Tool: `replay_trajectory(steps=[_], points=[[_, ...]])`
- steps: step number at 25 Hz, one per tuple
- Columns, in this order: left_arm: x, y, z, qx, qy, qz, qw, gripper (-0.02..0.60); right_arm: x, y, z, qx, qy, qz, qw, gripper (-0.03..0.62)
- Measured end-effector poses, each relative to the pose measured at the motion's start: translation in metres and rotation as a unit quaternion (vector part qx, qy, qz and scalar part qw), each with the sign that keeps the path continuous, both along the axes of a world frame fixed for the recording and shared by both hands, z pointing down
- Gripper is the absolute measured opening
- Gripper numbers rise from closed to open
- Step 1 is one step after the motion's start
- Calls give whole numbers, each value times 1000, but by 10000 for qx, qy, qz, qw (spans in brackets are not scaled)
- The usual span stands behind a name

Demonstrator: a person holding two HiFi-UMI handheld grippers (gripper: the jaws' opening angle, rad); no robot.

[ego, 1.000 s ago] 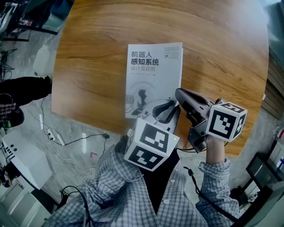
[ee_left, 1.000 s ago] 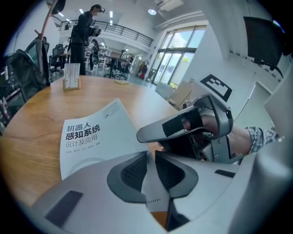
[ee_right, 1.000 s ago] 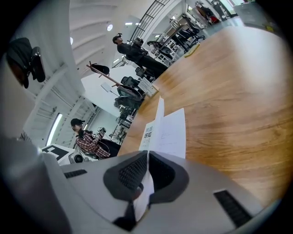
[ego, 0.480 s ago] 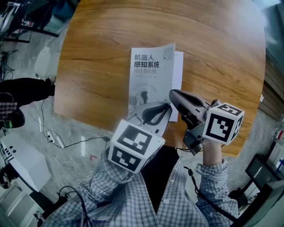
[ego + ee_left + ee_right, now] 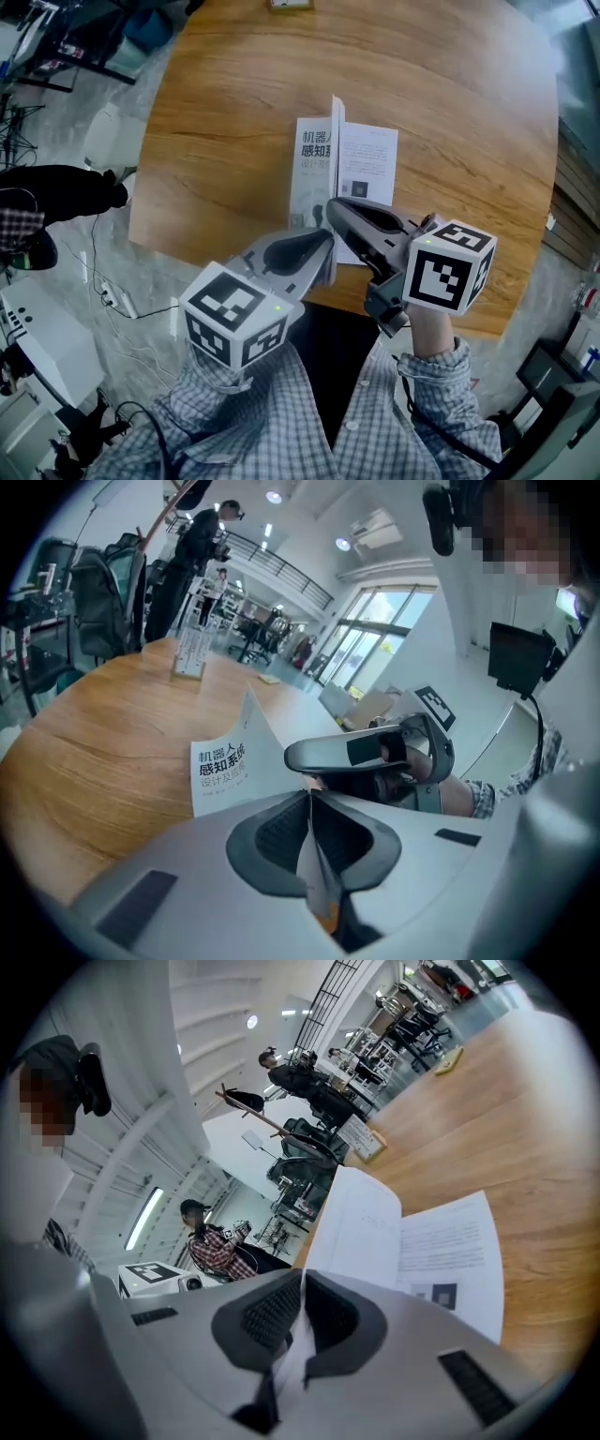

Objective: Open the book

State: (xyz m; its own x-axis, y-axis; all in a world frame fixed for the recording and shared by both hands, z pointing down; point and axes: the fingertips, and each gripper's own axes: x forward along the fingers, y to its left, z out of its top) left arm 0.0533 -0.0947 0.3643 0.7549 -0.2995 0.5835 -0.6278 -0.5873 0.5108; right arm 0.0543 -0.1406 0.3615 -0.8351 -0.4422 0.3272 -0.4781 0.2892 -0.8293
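A white paperback book (image 5: 317,159) with dark Chinese print lies on the wooden table (image 5: 450,94). Its front cover (image 5: 225,766) stands lifted, nearly upright, and the first white page (image 5: 367,178) shows flat to its right. My left gripper (image 5: 323,246) is shut on the cover's near edge, and thin paper runs between its pads (image 5: 309,799). Just beyond it my right gripper (image 5: 333,208) is shut on the same cover. In the right gripper view the sheet passes between the jaws (image 5: 302,1279), with the cover's inner side (image 5: 361,1222) above the open page (image 5: 450,1251).
A small card stand (image 5: 187,653) sits near the table's far edge. The table's near edge runs just under both grippers. Cables and a power strip (image 5: 117,291) lie on the floor at left. People, chairs and bags stand beyond the table.
The cover went from flat to nearly upright, and the first page came into sight. Both grippers rose with it. My left gripper swung out to the left and closed on the cover.
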Motion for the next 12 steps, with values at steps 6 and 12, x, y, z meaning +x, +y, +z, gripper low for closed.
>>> replay_trajectory(steps=[6,12], points=[[-36,-6,-14,-112,337,-194,9992,19,-37,-6,-15,120,-125,-197,9997,28],[-80,-14,-21,-69,389,-397,9984,18,-81,-14,-20,129,-226,-266,9993,28]])
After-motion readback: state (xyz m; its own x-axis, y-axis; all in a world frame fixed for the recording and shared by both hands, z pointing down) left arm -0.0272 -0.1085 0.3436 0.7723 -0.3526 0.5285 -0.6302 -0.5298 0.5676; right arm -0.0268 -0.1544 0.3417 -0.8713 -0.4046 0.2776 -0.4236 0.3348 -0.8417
